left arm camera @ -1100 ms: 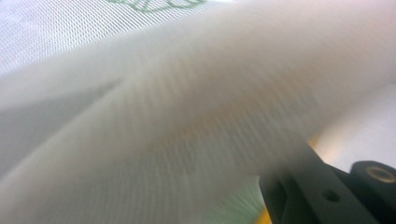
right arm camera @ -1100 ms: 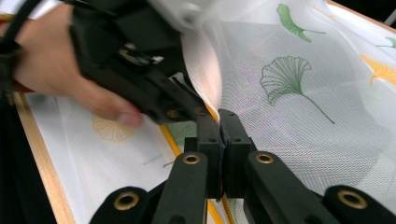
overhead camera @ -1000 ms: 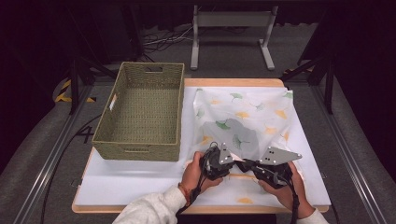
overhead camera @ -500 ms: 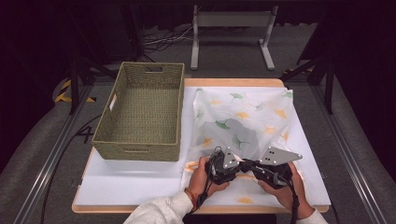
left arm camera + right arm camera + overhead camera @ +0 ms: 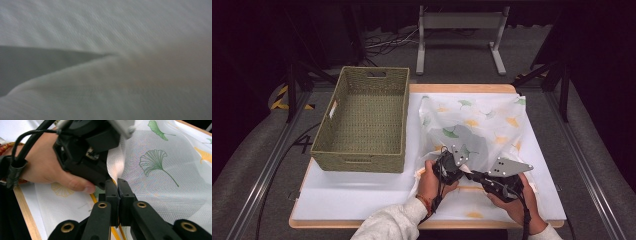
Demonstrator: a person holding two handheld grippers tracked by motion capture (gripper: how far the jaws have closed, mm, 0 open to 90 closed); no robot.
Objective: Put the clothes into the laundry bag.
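Note:
A sheer white cloth (image 5: 482, 125) printed with green and yellow ginkgo leaves lies over the right half of the white table (image 5: 357, 192). Both grippers meet at its front left part. My right gripper (image 5: 117, 183) is shut on a raised fold of the cloth (image 5: 162, 182); in the high view this right gripper (image 5: 477, 176) points left. My left gripper (image 5: 453, 167) sits right against it, held in a hand (image 5: 47, 167). The left gripper (image 5: 97, 173) has cloth rising past it, and its jaws are hidden. Blurred cloth (image 5: 125, 87) lies close across the left gripper view.
A woven green basket (image 5: 357, 162), with nothing inside, stands on the table's left half, close to the cloth's left edge. The wooden table edge (image 5: 447, 225) runs along the front. A metal stand (image 5: 459, 30) and cables are on the floor behind the table.
My left gripper has moved right and slightly away from the person, up against the right gripper's tips. The cloth's front left edge has bunched up between them. The right gripper has barely moved.

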